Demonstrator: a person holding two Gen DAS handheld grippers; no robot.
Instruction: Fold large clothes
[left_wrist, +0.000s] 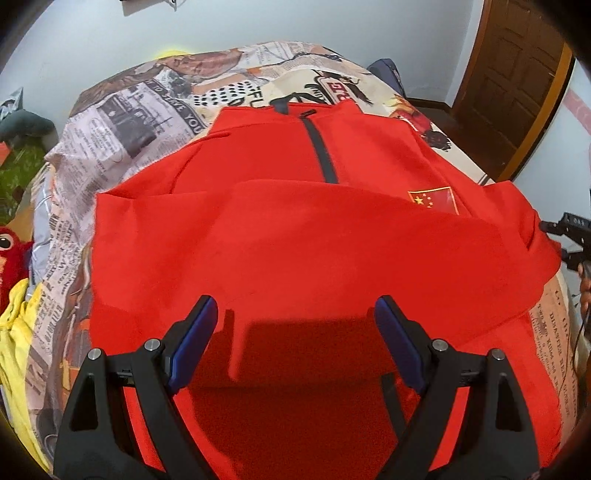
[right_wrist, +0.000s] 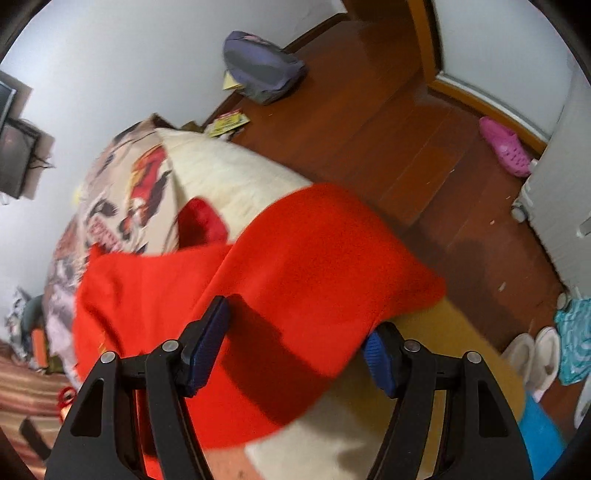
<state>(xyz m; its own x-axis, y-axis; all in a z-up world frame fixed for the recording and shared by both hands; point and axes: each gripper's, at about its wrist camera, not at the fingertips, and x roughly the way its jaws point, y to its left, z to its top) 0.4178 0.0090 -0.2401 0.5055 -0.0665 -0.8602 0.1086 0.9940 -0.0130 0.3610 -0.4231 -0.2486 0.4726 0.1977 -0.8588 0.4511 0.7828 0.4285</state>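
Observation:
A red zip jacket (left_wrist: 303, 236) with a small flag patch (left_wrist: 434, 199) lies spread on the newspaper-print bedspread (left_wrist: 122, 133), one sleeve folded across its chest. My left gripper (left_wrist: 295, 308) is open and empty just above the jacket's near part. My right gripper (right_wrist: 299, 325) is open above a red sleeve or side flap (right_wrist: 317, 266) that drapes over the bed's edge; it holds nothing. The right gripper also shows at the far right of the left wrist view (left_wrist: 569, 236).
A wooden door (left_wrist: 509, 74) stands at the back right. A grey bag (right_wrist: 262, 70), pink clog (right_wrist: 506, 147), white slippers (right_wrist: 532, 354) and a white cabinet (right_wrist: 565, 192) are on the wooden floor. Yellow cloth (left_wrist: 14, 332) and a red plush toy (left_wrist: 11, 254) lie left of the bed.

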